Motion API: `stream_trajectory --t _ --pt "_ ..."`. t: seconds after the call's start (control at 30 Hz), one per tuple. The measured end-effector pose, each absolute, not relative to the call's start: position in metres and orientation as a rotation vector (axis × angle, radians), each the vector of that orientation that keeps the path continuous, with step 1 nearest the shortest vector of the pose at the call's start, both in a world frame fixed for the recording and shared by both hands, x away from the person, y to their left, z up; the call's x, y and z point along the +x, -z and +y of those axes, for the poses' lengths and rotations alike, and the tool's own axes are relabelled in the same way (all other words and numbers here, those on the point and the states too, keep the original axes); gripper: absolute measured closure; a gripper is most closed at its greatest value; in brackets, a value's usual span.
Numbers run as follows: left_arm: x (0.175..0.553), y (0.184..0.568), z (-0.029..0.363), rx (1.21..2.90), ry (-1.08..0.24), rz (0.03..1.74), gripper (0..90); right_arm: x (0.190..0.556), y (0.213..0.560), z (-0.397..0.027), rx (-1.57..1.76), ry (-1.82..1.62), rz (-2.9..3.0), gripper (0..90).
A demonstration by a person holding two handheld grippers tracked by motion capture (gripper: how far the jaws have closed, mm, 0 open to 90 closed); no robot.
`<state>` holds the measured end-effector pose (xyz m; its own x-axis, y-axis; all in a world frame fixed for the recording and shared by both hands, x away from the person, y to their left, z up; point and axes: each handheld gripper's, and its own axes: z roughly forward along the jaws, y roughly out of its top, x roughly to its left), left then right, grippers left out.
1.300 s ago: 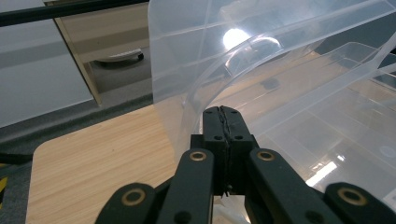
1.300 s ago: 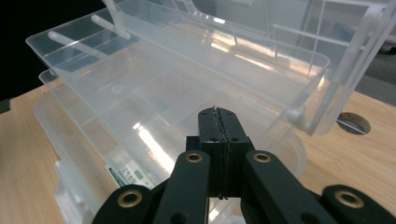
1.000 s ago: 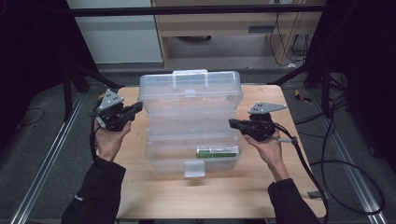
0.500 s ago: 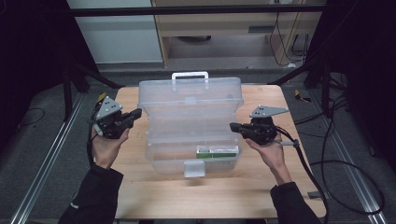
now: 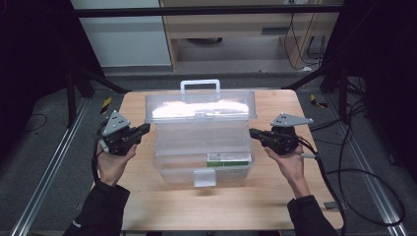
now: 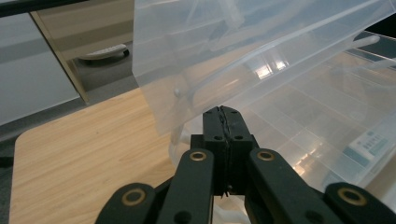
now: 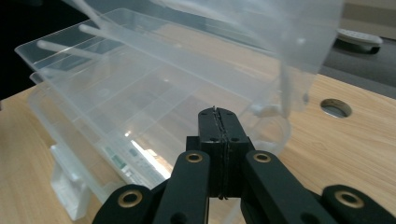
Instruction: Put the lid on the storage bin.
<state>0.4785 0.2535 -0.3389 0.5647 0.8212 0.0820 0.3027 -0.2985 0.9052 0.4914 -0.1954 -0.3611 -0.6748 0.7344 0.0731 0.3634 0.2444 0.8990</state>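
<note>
Wooden table point(image 5: 162, 209), light grain, round cable hole point(image 7: 336, 108) near one corner. Behind it a white cabinet panel point(image 5: 129, 37) and a tan wooden unit point(image 5: 236, 29) with an open shelf. Grey carpeted floor point(image 5: 39, 162) all round. Metal rail point(image 5: 46, 182) along left floor edge, another point(image 5: 371, 187) on right. Black cables point(image 5: 366, 182) looped on floor at right. Yellow-black taped piece point(image 5: 106, 104) left of table, similar one point(image 5: 318, 101) right. Black frame bar point(image 5: 206, 11) across top.
</note>
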Motion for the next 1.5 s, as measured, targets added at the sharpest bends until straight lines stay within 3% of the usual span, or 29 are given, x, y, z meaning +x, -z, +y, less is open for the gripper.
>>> stream_trajectory --t 1.1,1.5 --pt "0.462 0.39 0.268 1.952 -0.635 0.993 89.6 0.468 0.394 -0.214 1.063 -1.368 2.209 90.0" --pt "0.483 0.427 0.29 1.949 -0.642 1.166 88.3 0.471 0.411 -0.235 1.174 -1.227 2.155 89.2"
